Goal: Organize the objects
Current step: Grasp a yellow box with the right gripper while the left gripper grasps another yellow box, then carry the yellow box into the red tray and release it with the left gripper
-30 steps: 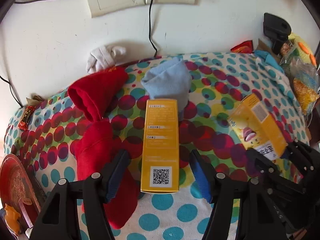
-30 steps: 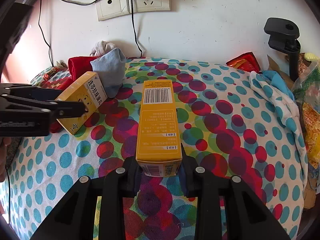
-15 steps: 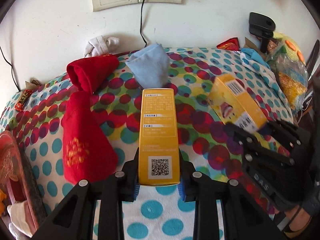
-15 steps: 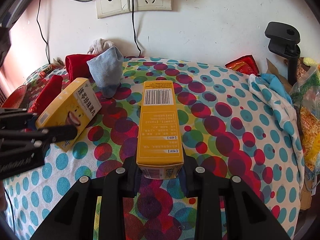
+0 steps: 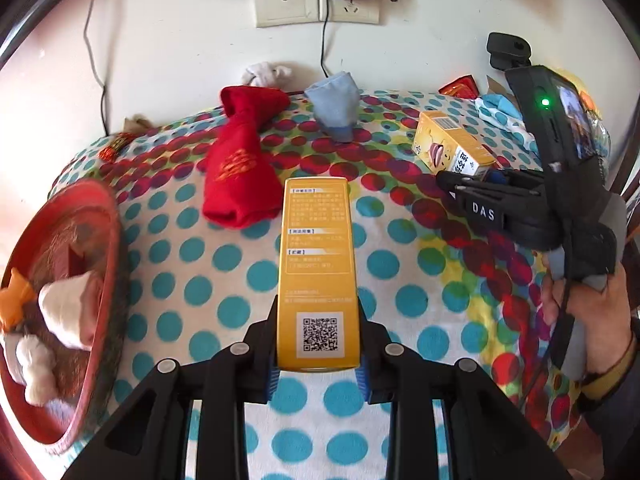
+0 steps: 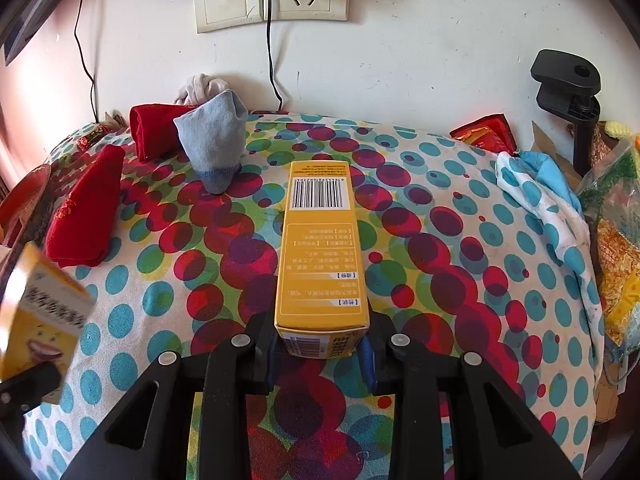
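My left gripper (image 5: 318,376) is shut on a long yellow box (image 5: 318,256) with a QR code on its near end, held above the dotted tablecloth (image 5: 400,292). My right gripper (image 6: 322,360) is shut on a second yellow box (image 6: 320,248) with a barcode on top. In the left wrist view that right gripper (image 5: 476,188) shows at the right with its box (image 5: 448,148), a hand (image 5: 592,320) on its handle. In the right wrist view the left gripper's box (image 6: 36,312) is blurred at the left edge.
A red sock (image 5: 240,168) and a grey-blue sock (image 5: 334,106) lie at the back, with a white sock (image 5: 266,74) against the wall. A red tray (image 5: 116,248) with small items sits at the left. A black clamp (image 6: 568,80) and snack bags (image 6: 616,240) crowd the right edge.
My left gripper has shut on the QR-code box and carried it leftward, toward the red tray. The right gripper has kept still with its box.
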Demonstrator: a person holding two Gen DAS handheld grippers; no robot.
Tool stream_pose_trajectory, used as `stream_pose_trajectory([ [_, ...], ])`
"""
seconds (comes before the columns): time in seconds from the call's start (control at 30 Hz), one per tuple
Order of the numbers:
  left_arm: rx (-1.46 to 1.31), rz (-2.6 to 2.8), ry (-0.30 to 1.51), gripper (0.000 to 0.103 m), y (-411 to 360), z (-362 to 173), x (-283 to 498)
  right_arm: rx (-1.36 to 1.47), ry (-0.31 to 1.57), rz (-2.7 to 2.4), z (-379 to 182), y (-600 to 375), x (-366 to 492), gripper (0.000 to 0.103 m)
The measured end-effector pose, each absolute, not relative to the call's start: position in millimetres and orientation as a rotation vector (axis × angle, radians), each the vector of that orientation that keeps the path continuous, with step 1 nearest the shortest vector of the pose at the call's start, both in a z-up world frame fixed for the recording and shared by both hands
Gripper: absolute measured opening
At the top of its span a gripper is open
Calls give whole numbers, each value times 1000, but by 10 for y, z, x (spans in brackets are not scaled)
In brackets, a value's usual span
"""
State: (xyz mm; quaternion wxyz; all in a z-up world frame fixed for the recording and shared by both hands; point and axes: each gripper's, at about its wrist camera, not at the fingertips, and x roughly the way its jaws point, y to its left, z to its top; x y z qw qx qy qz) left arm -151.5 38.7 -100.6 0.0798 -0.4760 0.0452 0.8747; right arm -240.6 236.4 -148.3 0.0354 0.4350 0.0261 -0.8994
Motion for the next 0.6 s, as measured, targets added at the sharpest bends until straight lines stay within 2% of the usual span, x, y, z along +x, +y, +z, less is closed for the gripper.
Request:
stream_pose_trajectory([
  [0.6,-1451,2653,46,29,-218,-954,-937,1338,116,-2774,-1463,2335,-2406,29],
])
